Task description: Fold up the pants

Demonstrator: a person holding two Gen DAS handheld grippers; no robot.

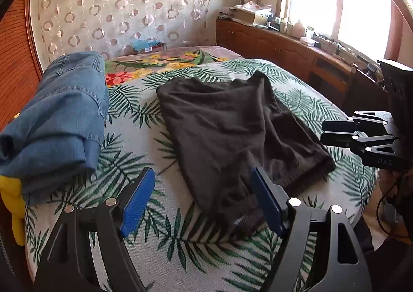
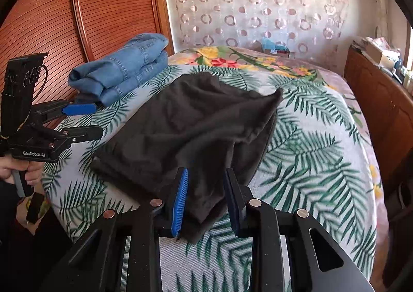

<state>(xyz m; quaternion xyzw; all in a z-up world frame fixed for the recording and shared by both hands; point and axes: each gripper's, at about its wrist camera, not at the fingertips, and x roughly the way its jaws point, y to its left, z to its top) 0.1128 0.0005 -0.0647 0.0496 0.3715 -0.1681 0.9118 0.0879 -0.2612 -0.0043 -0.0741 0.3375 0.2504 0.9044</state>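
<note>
The dark pants (image 1: 232,121) are seen already doubled over on the bed (image 1: 180,248), further folding apparently remaining, with the left tool (image 1: 204,201) released and the right tool (image 2: 206,201) spread loosely about a near corner.

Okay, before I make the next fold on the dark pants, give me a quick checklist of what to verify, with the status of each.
1. Dark pants lie flat on the bed cover: not ok, the far corner is rumpled and an edge is doubled under.
2. Left tongs open and empty: ok.
3. Right tongs around the near corner of the pants: ok, cloth sits between the pads.
4. Right tongs actually gripping: cannot tell, a gap shows beside the cloth.
5. Folded jeans clear of the pants: ok, they lie apart.
6. Left tongs lined up on the other near corner: not ok, they stand off its edge.
</note>
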